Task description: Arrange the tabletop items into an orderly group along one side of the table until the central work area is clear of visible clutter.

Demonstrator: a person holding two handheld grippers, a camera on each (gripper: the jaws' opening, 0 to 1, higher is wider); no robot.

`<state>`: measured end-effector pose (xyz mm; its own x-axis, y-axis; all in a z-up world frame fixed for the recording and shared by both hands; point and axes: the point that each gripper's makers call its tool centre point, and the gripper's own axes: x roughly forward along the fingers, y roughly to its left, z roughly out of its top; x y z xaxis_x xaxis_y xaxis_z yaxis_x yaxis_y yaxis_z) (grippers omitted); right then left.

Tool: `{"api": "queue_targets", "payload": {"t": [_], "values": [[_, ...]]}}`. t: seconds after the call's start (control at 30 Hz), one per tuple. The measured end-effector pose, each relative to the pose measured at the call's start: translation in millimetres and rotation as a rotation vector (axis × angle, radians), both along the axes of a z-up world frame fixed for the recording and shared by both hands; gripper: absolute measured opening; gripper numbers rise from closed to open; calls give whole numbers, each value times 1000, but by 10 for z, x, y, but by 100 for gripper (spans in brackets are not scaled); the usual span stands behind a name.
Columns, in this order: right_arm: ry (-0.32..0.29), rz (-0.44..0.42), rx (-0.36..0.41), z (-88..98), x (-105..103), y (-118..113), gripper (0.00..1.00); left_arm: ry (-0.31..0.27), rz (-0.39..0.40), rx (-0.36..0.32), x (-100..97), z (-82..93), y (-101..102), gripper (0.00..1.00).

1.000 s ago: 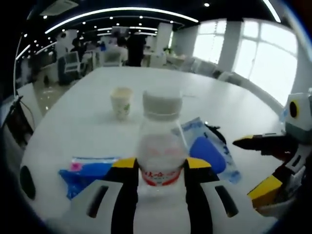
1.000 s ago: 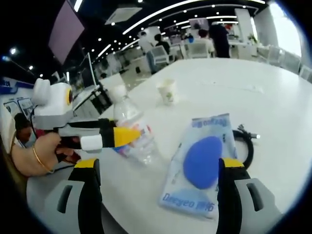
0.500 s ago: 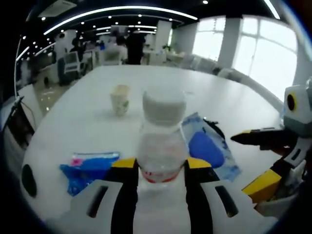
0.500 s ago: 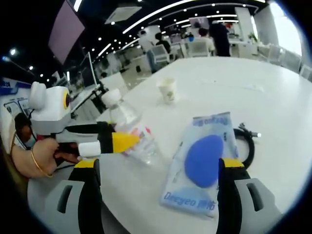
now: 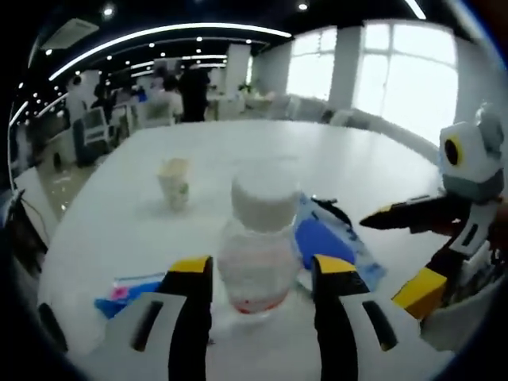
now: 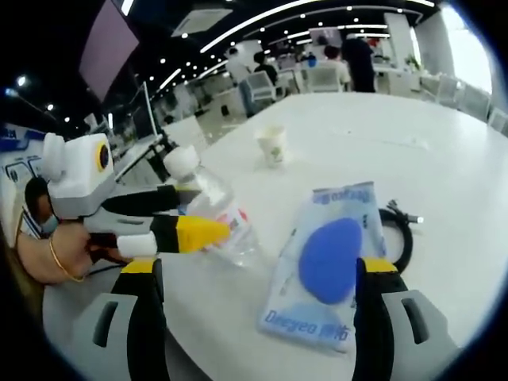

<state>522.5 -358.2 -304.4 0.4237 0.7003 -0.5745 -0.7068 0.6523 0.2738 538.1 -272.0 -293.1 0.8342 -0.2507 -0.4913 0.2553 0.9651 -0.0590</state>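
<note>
Left gripper jaws parted around clear water bottle; in the left gripper view there are small gaps on both sides, so a grip can't be confirmed; in the right gripper view the bottle leans tilted between its jaws on the white table. Right gripper jaws wide open, holding nothing, straddling the clear packet with blue oval pad lying flat on the table. Black cable touches the packet's far side. Blue wrapper lies flat by the left jaw. Paper cup stands upright farther out, well apart. Background: chairs, people, windows.
</note>
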Motion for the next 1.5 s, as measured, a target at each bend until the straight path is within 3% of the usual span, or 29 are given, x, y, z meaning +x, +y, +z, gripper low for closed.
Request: {"api": "queue_targets", "payload": {"t": [0.1,0.17,0.2,0.23,0.27,0.37,0.47,0.6,0.8,1.07,1.2,1.37,1.5], "values": [[-4,6,-4,0,-3,-3,100,-14,-40,-27,14,-1,37,49],[-3,7,-2,2,-4,-3,100,-57,-129,-63,52,59,-24,52],[-4,8,-1,3,-6,1,100,-76,-134,-74,78,93,-7,52],[-3,10,0,4,-9,5,100,-104,-171,-68,110,128,-25,52],[-3,13,0,4,-13,14,100,-131,-209,-16,153,160,20,53],[0,28,-1,-3,-37,39,100,-195,-316,-39,180,288,-33,57],[4,36,-6,-17,-56,42,100,-167,-390,-85,127,274,-49,58],[4,37,-1,-10,-56,45,100,-186,-460,-77,81,246,-81,62],[14,68,-15,-42,-113,65,100,-166,-489,-91,86,122,-81,70],[39,110,-43,-128,-197,73,100,-213,-546,-100,94,54,-125,84],[46,116,-47,-145,-211,71,100,-202,-565,-89,111,-38,-102,78],[48,115,-54,-157,-212,62,100,-194,-560,-172,116,-33,-129,68],[55,116,-61,-181,-213,54,100,-183,-577,-154,83,-84,-165,59]]}}
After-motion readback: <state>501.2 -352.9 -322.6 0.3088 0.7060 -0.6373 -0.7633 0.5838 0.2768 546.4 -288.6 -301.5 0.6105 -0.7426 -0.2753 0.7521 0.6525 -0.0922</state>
